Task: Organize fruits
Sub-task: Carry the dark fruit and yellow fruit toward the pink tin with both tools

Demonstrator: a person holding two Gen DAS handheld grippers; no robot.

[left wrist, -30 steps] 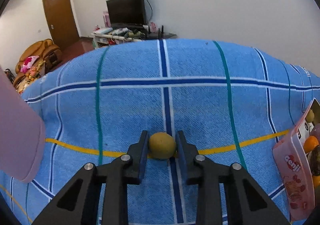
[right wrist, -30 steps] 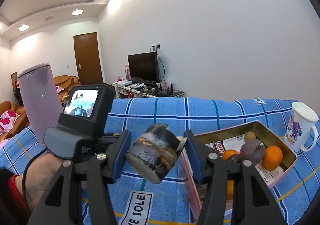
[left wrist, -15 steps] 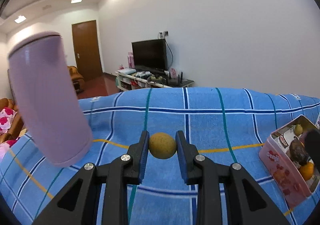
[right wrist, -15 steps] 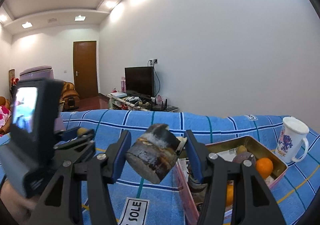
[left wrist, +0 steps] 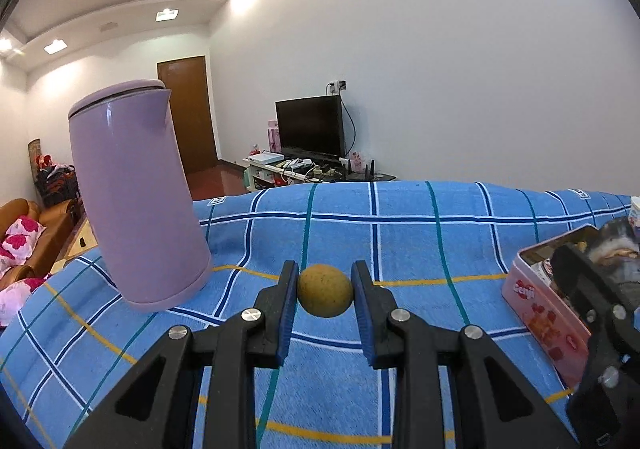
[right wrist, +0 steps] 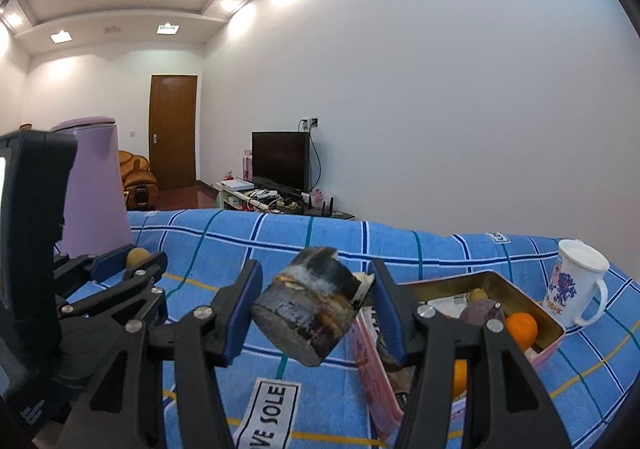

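Note:
My left gripper is shut on a small round yellow-brown fruit and holds it above the blue checked cloth; it also shows in the right wrist view. My right gripper is shut on a dark, blackened fruit chunk, lifted beside the pink tin. The tin holds an orange, a purple fruit and a small yellow fruit. In the left wrist view the tin sits at the right, with my right gripper partly over it.
A tall lilac kettle stands on the cloth left of my left gripper. A white printed mug stands right of the tin. The table's far edge faces a TV stand and a wooden door.
My left gripper has lifted and tilted up with the yellow fruit, bringing the kettle and room into view. My right gripper has kept its dark chunk and shifted slightly.

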